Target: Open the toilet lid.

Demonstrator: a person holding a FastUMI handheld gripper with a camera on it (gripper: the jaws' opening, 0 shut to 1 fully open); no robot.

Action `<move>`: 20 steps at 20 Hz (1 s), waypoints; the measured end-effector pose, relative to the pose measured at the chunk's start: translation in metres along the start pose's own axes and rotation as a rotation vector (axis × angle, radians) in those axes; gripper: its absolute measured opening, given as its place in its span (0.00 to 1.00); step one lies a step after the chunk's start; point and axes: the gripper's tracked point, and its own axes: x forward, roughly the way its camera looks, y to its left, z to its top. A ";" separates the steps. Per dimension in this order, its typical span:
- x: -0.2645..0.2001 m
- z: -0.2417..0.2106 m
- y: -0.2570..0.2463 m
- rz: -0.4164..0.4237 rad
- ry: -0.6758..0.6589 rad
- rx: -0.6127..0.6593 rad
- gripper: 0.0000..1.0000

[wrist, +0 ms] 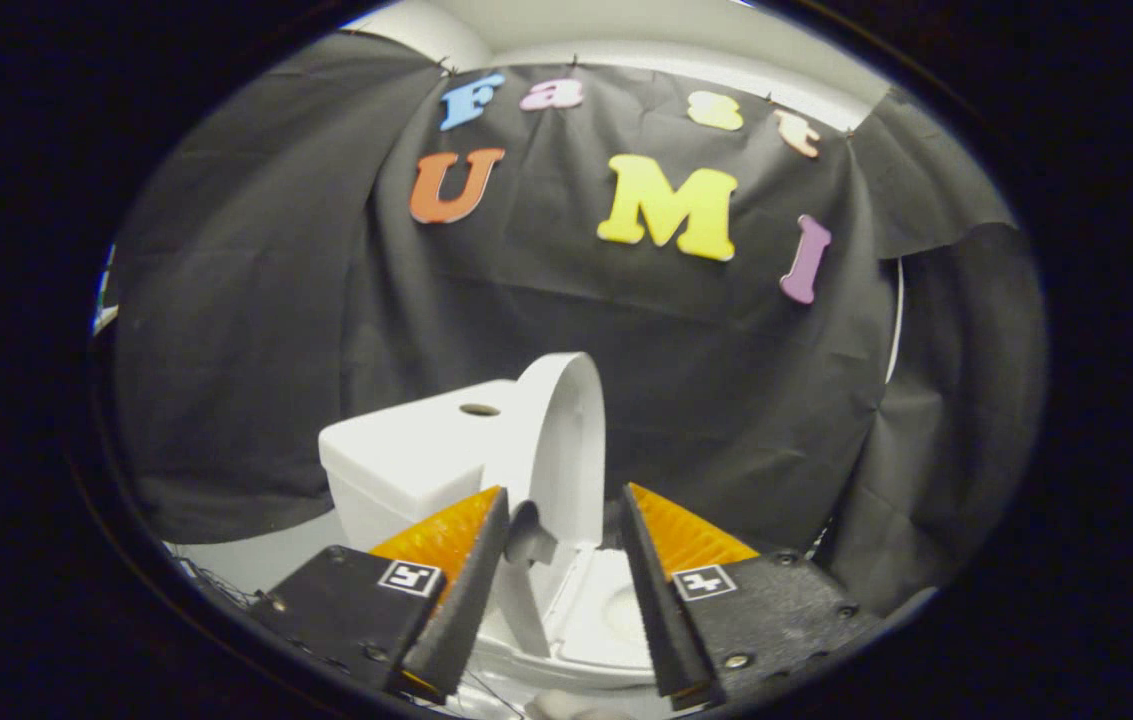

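Fingers (pixel 471 570) of the single gripper (pixel 561 590) spread wide apart, two in number, holding nothing and touching nothing; the gap between them frames the toilet. Between and just beyond the fingertips lies one white toilet (pixel 566 620), small in the view, standing on a pale counter (pixel 256 560). Its seat and bowl (pixel 606 610) show in the gap, nearer the right finger. One toilet lid (pixel 566 450) stands raised, close to upright, rising above the fingertips from a hinge (pixel 526 535) seen just right of the left fingertip; the lid's inner face turns toward the right and its rounded top edge reaches higher than the tank. One tank (pixel 416 460) sits left of the lid and touching it or just beside it, which of the two cannot be told; a single dark round hole (pixel 479 409) marks its flat top. Far behind all, the booth's black cloth wall (pixel 276 300) hangs in folds.
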 end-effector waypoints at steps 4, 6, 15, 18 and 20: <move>-0.052 0.012 -0.064 -0.064 -0.113 0.098 1.00; -0.076 0.008 -0.100 -0.099 -0.146 0.128 1.00; -0.122 -0.122 -0.224 -0.246 -0.063 0.257 1.00; -0.116 -0.145 -0.245 -0.277 -0.049 0.231 1.00; -0.115 -0.135 -0.259 -0.277 -0.085 0.260 1.00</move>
